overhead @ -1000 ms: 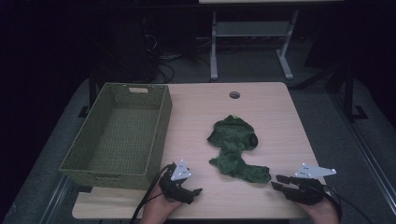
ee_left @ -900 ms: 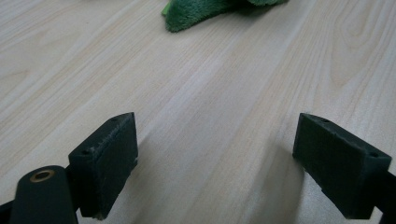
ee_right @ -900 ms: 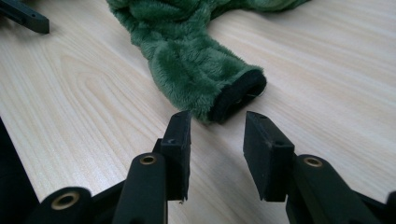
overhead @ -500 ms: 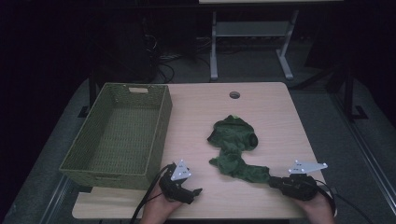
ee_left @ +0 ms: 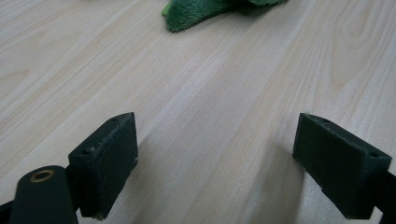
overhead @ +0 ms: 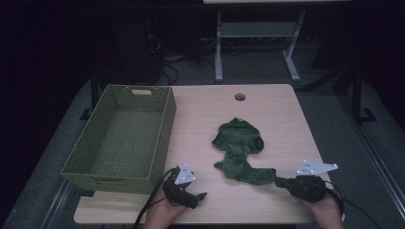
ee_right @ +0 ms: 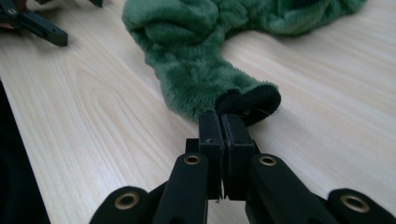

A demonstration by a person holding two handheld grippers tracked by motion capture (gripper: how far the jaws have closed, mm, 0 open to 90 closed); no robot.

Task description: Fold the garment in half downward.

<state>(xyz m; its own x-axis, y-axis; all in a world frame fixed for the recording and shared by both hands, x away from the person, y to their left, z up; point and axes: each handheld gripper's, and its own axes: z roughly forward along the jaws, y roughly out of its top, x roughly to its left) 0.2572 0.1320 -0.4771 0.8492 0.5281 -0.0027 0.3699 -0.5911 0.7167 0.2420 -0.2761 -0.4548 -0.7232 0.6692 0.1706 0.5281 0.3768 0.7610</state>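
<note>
there was one wooden table [overhead: 282, 119], and on it one green woven basket [overhead: 119, 136] and one crumpled green plush garment [overhead: 239, 150]. two hands came in from the near edge, each holding one black two-jaw gripper, so two grippers in all: the left gripper [overhead: 198, 196] and the right gripper [overhead: 278, 181].

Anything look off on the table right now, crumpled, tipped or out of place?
Only the green plush garment: it lies crumpled in a heap on the table, outside the woven basket. The right gripper is shut on its dark cuff. The basket stands upright, and the left gripper is open over bare wood.
</note>
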